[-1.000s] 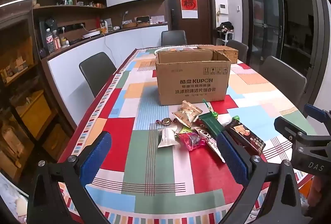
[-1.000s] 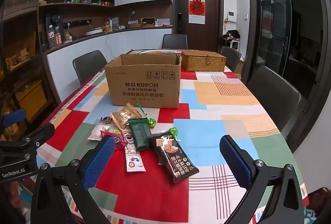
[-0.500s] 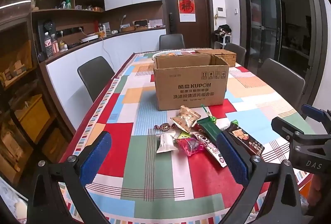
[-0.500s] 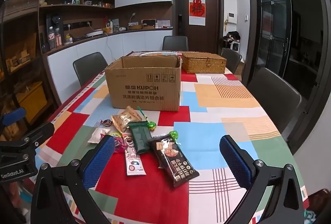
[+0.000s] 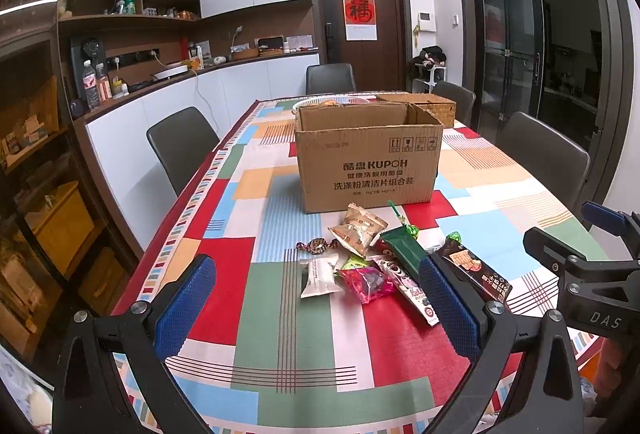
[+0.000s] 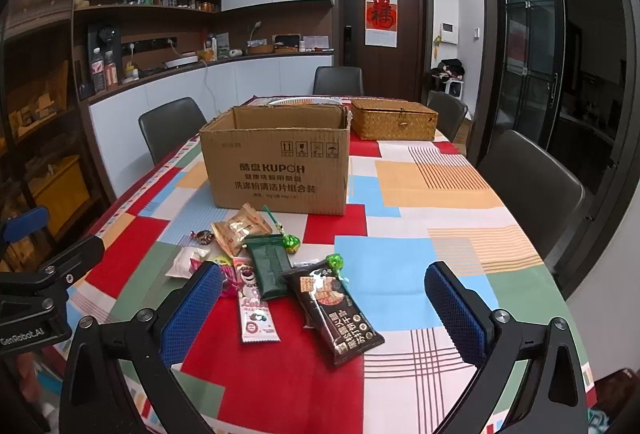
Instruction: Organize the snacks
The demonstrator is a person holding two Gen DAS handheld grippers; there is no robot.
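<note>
the patchwork worktop (image 6: 400,266) carried heaped snack packets (image 6: 276,266) before a cardboard box (image 6: 276,161); each hand-held gripper, left (image 5: 316,310) and right (image 6: 324,314), gaped wide, empty; overlapping wrappers risked a double pick.

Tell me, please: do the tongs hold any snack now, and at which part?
Nothing is held. The left tongs and the right tongs are both open and empty, above the table; the snacks lie untouched before the cardboard box.
</note>
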